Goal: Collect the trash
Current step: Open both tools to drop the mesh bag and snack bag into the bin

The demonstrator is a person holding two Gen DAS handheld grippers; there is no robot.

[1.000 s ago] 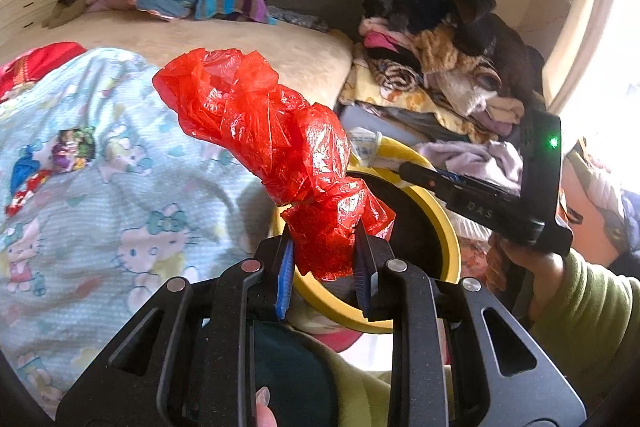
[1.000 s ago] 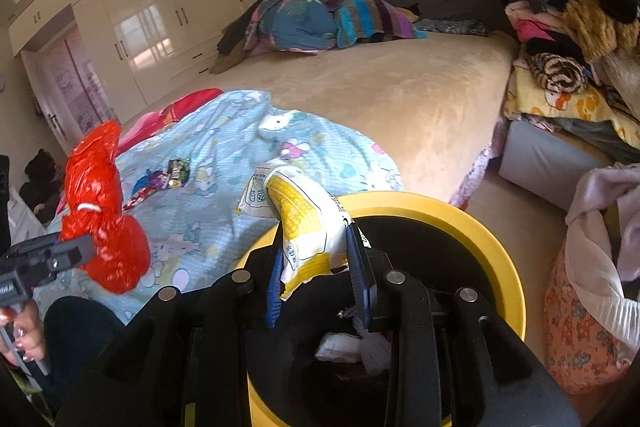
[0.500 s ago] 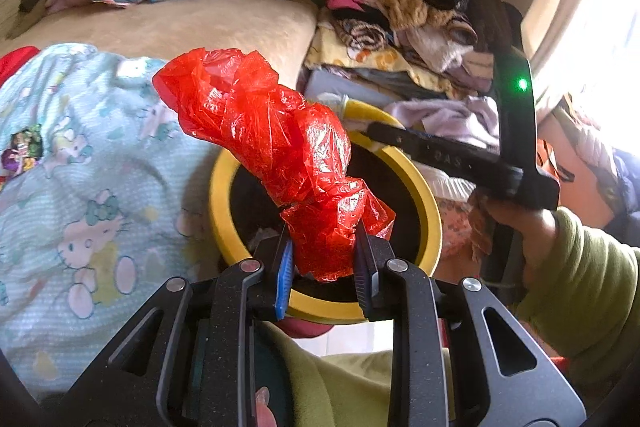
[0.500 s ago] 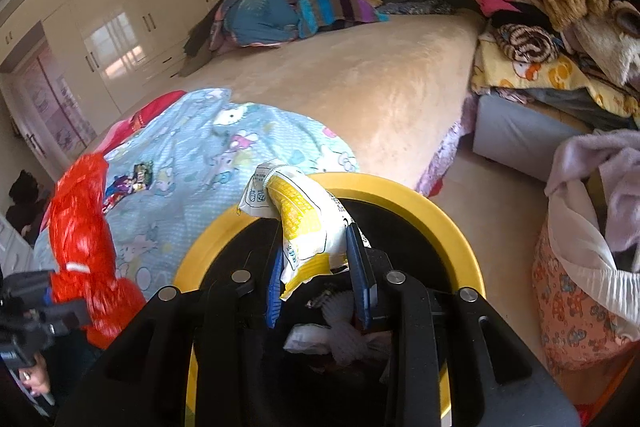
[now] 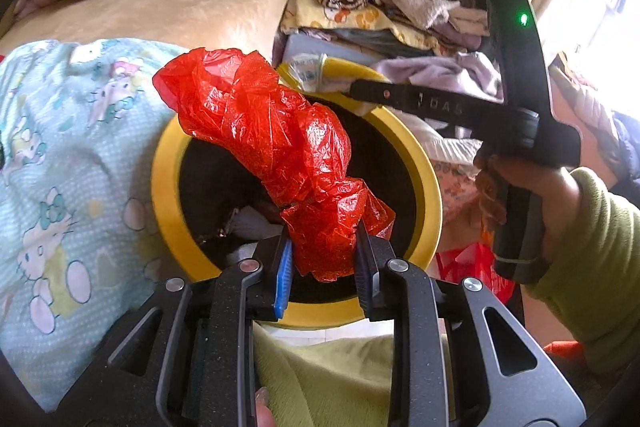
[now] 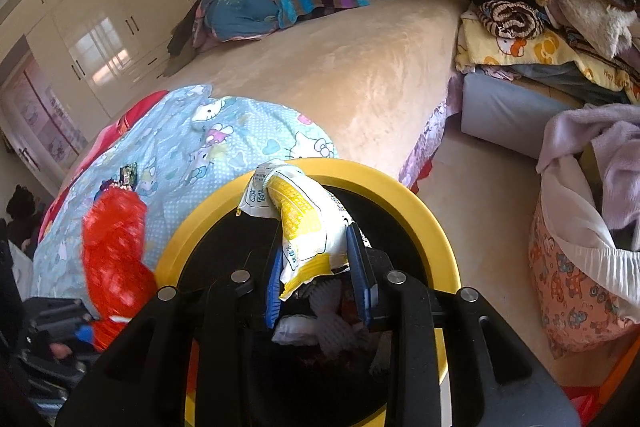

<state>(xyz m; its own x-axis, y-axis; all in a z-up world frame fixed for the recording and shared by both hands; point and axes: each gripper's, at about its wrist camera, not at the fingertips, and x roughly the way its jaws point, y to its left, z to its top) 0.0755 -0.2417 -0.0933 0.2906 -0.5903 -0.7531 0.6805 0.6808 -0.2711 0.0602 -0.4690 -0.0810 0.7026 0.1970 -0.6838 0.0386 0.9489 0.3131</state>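
Your yellow-rimmed trash bin (image 5: 430,179) sits directly below and ahead of both hand-held grippers, beside the bed (image 6: 360,75), so each release is a straight drop. Your left hand-held gripper (image 5: 324,263) is clamped narrowly on the lower end of the crumpled red plastic bag (image 5: 272,147), whose long axis rises up and to the left across the bin's opening. Your right hand-held gripper (image 6: 316,279) grips the yellow-and-white snack wrapper (image 6: 304,223) over the bin's mouth, the nearer of the 2.

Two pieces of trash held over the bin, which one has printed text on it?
The yellow-and-white wrapper in the right gripper; the left gripper holds a plain red plastic bag.
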